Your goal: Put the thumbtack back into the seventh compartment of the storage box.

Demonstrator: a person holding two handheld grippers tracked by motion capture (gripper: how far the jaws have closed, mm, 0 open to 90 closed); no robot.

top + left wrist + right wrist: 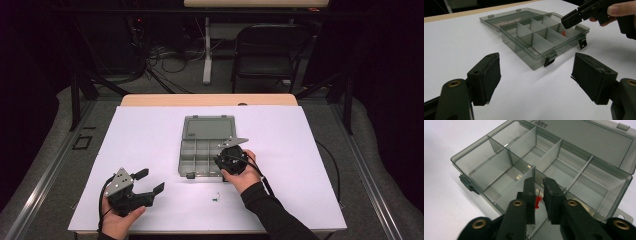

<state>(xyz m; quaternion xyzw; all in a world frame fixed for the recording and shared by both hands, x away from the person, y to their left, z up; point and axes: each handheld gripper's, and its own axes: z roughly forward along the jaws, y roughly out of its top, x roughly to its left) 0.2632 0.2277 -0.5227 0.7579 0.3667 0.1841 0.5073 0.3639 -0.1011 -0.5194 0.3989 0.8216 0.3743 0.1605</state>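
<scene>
your left hand [119, 216] low at near left, cradling left gripper [150, 181] from below; jaws spread wide, nothing between, pointing up-right across table. your right hand [243, 171] wraps right gripper [539, 188] from behind, sleeve dark; tips tilted down, jaws parted by narrow gap.

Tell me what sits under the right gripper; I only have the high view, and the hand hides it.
Observer: A red pushpin lies in a compartment of the open box, seen through the gap of the right gripper.
Operator: Is it gripped?
Observer: No. In the left gripper view it appears to rest on the compartment floor, below the gripper's tips.
Operator: Anything in the other compartments?
Observer: The ones the right gripper view shows look empty.
</scene>
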